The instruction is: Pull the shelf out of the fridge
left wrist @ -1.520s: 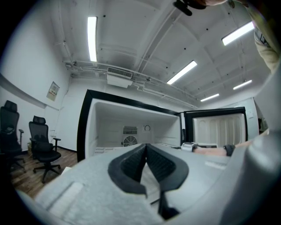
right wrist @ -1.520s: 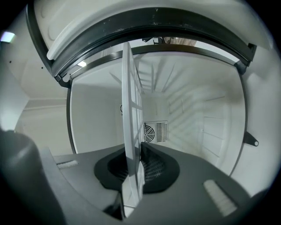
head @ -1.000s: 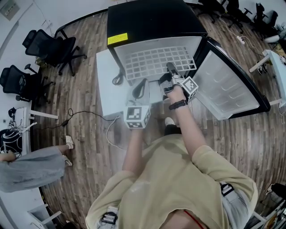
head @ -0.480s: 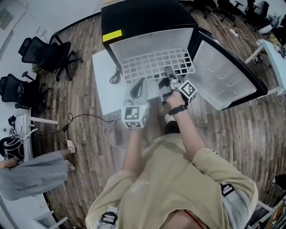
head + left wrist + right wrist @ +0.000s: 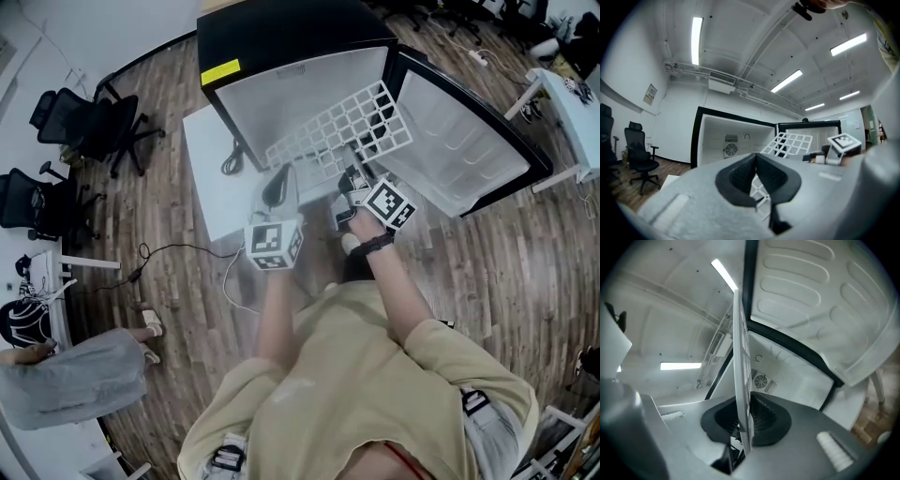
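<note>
The black fridge (image 5: 291, 37) stands open, its door (image 5: 469, 141) swung out to the right. A white wire shelf (image 5: 342, 127) hangs tilted in front of the fridge's mouth, one side raised. My right gripper (image 5: 354, 173) is shut on the shelf's near edge; in the right gripper view the shelf (image 5: 740, 357) runs edge-on between the pads of that gripper (image 5: 743, 404). My left gripper (image 5: 278, 183) is held to the left of the shelf, apart from it, jaws shut and empty. In the left gripper view, beyond the gripper's tips (image 5: 757, 157), the shelf (image 5: 790, 143) shows before the white fridge interior (image 5: 731, 136).
The fridge stands on a white board (image 5: 211, 178) on the wood floor, with a cable (image 5: 187, 248) trailing from it. Black office chairs (image 5: 89, 122) stand at the left. Another person (image 5: 66, 375) is at the lower left. A white desk (image 5: 562, 103) is at the right.
The shelf has come out toward me and tipped from flat to slanted as my right gripper drew back and rolled. The left gripper has shifted slightly to the left.
</note>
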Motion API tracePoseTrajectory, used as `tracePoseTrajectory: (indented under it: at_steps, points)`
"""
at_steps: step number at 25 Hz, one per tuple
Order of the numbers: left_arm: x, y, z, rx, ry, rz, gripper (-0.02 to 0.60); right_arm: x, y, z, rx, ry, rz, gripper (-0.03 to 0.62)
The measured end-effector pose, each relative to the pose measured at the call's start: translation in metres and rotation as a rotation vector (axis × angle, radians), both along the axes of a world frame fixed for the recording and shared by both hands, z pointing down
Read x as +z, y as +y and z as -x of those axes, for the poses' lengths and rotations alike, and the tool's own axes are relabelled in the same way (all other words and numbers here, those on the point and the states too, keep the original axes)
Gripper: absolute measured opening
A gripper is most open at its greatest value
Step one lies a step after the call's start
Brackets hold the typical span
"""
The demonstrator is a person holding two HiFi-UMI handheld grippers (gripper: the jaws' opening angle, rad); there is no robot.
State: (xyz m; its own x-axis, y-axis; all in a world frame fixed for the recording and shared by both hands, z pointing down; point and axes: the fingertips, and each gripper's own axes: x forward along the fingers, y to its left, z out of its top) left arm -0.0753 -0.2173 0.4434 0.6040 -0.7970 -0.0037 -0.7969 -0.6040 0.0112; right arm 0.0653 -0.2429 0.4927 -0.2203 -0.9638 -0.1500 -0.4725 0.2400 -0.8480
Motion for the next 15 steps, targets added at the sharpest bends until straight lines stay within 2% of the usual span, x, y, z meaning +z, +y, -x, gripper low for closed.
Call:
tracePoseTrajectory:
  at_steps: [5, 11, 15]
  points:
    - [0.001, 0.001, 0.001, 0.001, -0.010, -0.002, 0.003, -0.031, 0.018, -0.011, 0.051, 0.219, -0.078, 0.032]
    - [0.000, -0.005, -0.001, -0.017, -0.062, -0.008, 0.003, -0.061, 0.029, -0.012, 0.106, 0.719, -0.140, 0.032]
    - [-0.002, -0.007, -0.001, -0.022, -0.057, -0.016, 0.003, -0.066, 0.031, -0.012, 0.139, 0.866, -0.149, 0.032]
